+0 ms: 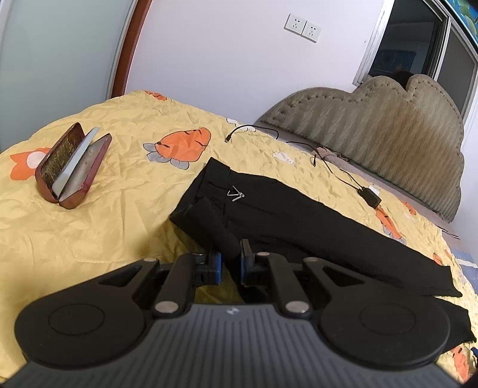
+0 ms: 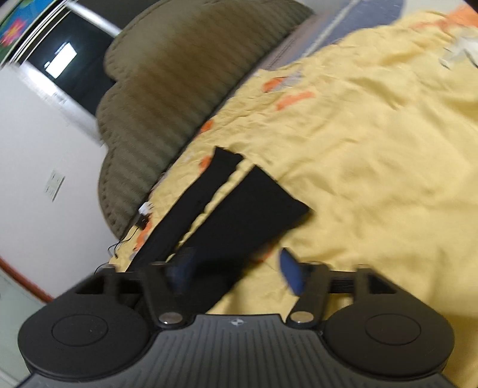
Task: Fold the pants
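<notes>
Black pants (image 1: pixel 269 209) lie across a yellow carrot-print bedspread (image 1: pixel 119 232), waistband to the far left and legs running off to the right. A small metal ornament (image 1: pixel 236 194) shows near the waist. My left gripper (image 1: pixel 230 262) is shut on a raised fold of the pants at their near edge. In the blurred right wrist view the two legs of the pants (image 2: pixel 254 215) spread apart ahead. My right gripper (image 2: pixel 236 271) stands open, the wider leg's cloth running in beside its left pad without being pinched.
An open reddish case (image 1: pixel 71 170) with a flat device in it stands on the bed at the left. A black charger with its cable (image 1: pixel 369 195) lies beyond the pants, near the padded headboard (image 1: pixel 388 140). Wall sockets (image 1: pixel 301 27) are behind.
</notes>
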### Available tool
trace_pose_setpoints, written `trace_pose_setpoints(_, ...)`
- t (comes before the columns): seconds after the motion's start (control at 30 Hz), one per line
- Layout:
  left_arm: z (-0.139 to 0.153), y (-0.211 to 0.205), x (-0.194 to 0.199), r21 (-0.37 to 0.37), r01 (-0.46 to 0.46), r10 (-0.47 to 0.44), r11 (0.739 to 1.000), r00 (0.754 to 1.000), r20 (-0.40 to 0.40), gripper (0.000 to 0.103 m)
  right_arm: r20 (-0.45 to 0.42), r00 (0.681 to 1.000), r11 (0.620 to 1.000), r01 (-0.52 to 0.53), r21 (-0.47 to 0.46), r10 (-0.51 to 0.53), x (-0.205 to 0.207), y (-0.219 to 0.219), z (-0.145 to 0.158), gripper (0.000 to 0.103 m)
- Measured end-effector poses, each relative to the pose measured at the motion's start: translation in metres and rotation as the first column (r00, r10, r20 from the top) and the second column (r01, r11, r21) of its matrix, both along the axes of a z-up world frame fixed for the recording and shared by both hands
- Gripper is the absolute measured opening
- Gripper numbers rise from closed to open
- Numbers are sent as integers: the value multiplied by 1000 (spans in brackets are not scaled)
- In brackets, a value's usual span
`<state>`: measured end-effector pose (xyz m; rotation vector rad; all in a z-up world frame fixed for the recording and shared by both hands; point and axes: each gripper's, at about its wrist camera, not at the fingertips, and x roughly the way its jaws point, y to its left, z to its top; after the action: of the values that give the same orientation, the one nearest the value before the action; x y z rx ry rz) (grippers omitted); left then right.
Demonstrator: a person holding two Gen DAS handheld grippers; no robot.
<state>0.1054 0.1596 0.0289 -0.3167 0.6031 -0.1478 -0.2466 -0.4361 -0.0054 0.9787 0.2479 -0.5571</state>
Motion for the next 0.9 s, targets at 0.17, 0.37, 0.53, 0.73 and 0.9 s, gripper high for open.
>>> trace_pose_setpoints(0.17, -1, 1, -3, 3, 4, -4, 1000, 1000, 1, 10, 106, 993, 996, 50, 73, -57, -12, 1, -10, 71)
trace_pose_setpoints(0.37, -5, -1, 1, 6, 3, -3, 1000, 1000, -10, 10, 161, 984, 997, 72, 39, -77, 12, -11, -16, 74)
trace_pose_setpoints(0.53, -6, 1, 1, -1, 1, -1, 1000, 1000, -12, 10, 105, 993, 998, 62, -3, -62, 51, -20, -11, 68)
trace_pose_setpoints(0.73, -6, 2, 2, -10, 3, -3, 1000, 1000, -8, 10, 105, 994, 1000, 0, -22, 2, 57, -16, -10, 18)
trace_pose_setpoints(0.9, -3, 2, 3, 2, 11, -11, 1000, 1000, -3, 10, 80, 997, 998, -8, -60, 13, 58, -12, -9, 13)
